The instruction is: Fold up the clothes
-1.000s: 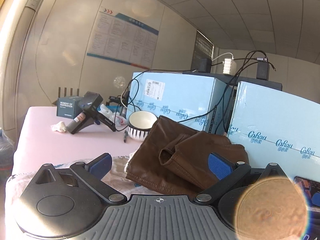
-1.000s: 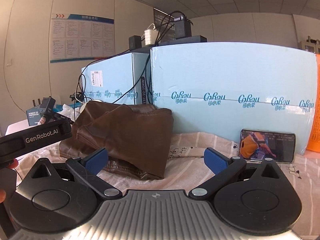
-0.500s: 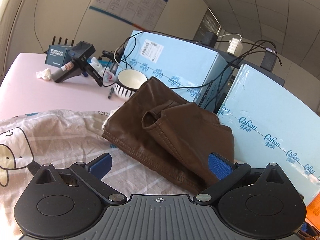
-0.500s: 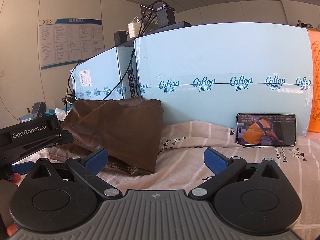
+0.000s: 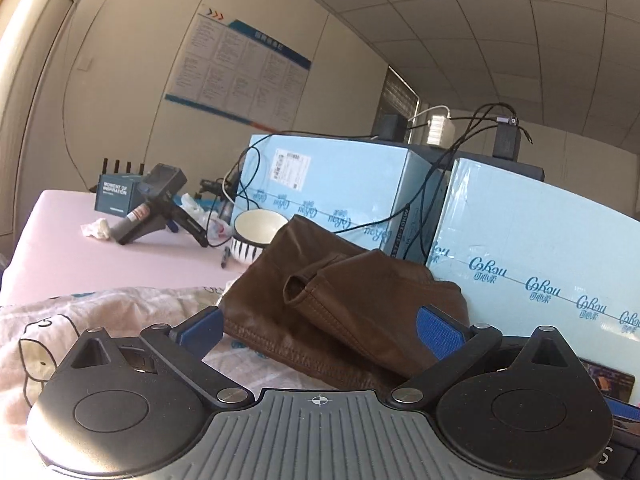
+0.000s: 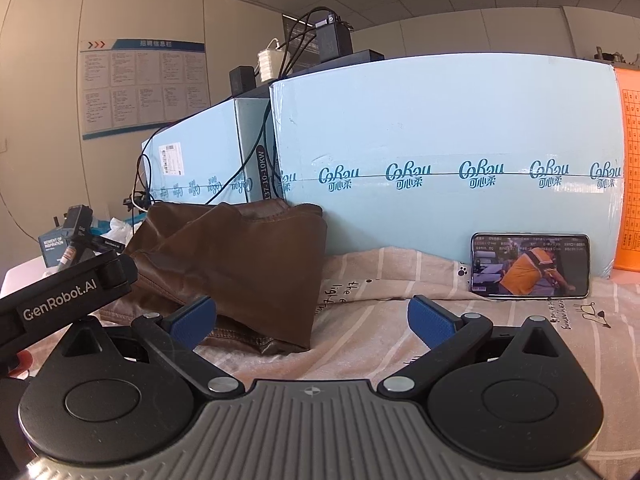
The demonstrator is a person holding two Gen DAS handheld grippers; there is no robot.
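Note:
A folded brown leather garment (image 5: 340,300) lies on a printed bed sheet (image 5: 52,320), resting against light blue boxes. It also shows in the right wrist view (image 6: 240,264), left of centre. My left gripper (image 5: 320,326) is open and empty, just in front of the garment. My right gripper (image 6: 312,318) is open and empty, with its left fingertip near the garment's lower hem. The body of the left gripper (image 6: 60,300) shows at the left edge of the right wrist view.
Light blue cartons (image 6: 440,168) with cables on top stand behind the garment. A phone (image 6: 530,266) playing video leans on the right carton. A striped bowl (image 5: 256,236), a black handheld device (image 5: 156,208), a small dark box (image 5: 116,196) and tissue lie on the pink table (image 5: 80,256).
The left gripper has tilted back up and lowered, so the garment sits nearer its fingers. The right gripper has shifted slightly; the garment has not moved. Both grippers stay open.

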